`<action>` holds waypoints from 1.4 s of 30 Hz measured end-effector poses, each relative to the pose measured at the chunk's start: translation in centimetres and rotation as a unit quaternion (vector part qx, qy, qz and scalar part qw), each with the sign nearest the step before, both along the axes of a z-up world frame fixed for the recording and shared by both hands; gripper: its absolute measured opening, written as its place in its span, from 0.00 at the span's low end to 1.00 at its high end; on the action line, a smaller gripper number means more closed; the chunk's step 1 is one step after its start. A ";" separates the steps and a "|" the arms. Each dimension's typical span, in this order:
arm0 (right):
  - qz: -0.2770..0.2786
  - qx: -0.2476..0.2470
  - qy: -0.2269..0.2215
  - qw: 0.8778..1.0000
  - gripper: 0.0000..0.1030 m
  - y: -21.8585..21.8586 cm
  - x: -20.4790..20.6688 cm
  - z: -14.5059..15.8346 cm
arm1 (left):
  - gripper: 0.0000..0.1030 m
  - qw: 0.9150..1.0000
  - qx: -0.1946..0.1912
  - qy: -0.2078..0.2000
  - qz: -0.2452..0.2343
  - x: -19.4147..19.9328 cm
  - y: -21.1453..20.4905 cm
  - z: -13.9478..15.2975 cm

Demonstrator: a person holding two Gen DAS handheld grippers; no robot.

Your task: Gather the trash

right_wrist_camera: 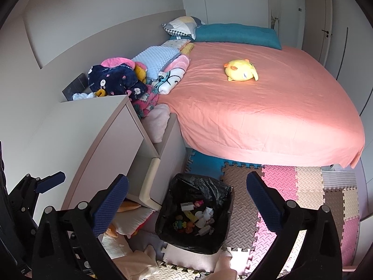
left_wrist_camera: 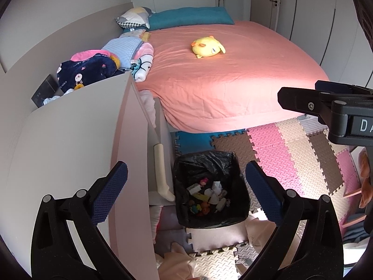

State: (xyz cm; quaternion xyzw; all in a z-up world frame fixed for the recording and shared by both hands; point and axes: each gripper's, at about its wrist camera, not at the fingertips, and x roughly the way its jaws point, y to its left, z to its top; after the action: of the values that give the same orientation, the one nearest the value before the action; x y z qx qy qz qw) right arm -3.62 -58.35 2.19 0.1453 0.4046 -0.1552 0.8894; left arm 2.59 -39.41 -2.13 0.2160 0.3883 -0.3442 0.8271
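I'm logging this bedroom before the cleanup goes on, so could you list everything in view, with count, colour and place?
bin: one, black liner, on the floor mats by the bed's foot, holding small mixed trash
bed: one, salmon-pink sheet, fills the middle of the room
plush toy: one, yellow, lying on the sheet
long pillow: one, teal, at the bed's head
patterned pillow: one, white, grey and yellow, beside the teal one
folded blankets and clothes: a pile, navy, pink, light blue, along the bed's wall side
cabinet: one, pale, beside the bin
foam mats: many, pink, cream, brown, blue, on the floor
left claw: open, empty, above the bin
right claw: open, empty, above the bin
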 end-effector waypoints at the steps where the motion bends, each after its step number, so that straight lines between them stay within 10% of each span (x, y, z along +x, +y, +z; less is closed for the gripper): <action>1: -0.001 0.000 0.000 1.000 0.98 0.0 0.0 0.0 | 0.95 1.000 0.000 0.000 0.000 0.0 0.0 0.0; 42: 0.000 0.000 0.000 1.000 0.98 0.2 -0.4 -0.1 | 0.95 1.000 -0.007 -0.004 0.015 0.1 0.5 0.3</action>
State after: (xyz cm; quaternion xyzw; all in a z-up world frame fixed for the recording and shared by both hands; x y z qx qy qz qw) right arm -4.01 -58.17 2.12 0.1453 0.4050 -0.1549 0.8893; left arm 2.68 -38.88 -1.79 0.2056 0.3856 -0.3333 0.8354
